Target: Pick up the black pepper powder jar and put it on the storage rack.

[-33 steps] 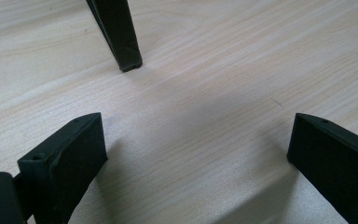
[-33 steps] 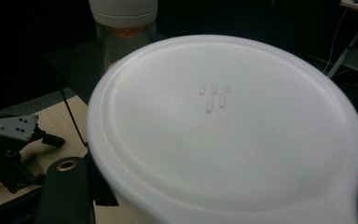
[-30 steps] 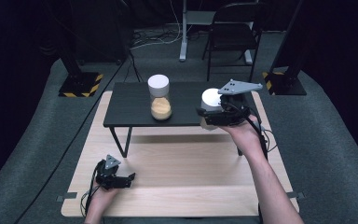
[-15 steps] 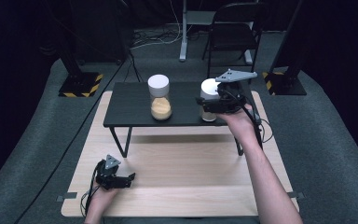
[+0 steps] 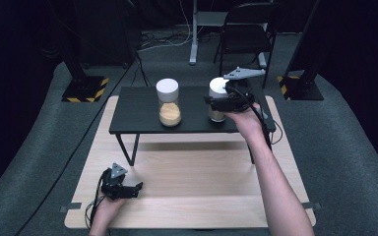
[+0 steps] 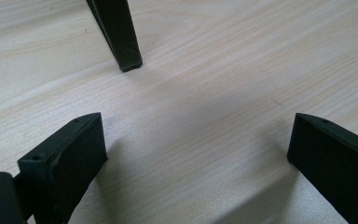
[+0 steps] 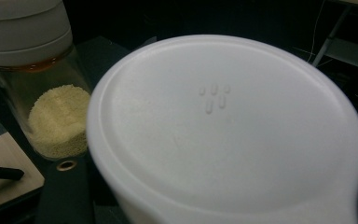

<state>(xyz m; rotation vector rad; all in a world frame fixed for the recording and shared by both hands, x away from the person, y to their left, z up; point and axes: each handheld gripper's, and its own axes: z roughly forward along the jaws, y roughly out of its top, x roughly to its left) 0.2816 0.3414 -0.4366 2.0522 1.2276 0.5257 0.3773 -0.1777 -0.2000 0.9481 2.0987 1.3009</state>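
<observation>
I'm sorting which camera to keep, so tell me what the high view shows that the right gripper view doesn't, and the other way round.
The high view alone shows the right gripper closed on the white-lidded jar, the left gripper open low over the pale wooden board, and the black folding chair. The right gripper view alone shows small raised marks on that jar's round white lid. Both show the clear jar of yellowish grains with its white lid, standing on the small black table.

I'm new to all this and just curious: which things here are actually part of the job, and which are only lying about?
Part of the job:
- white-lidded jar, gripped by the right claw
- jar of yellow grains beside it
- black table under both

Lying about:
- left claw, open and idle on the wooden board
- folding chair
</observation>
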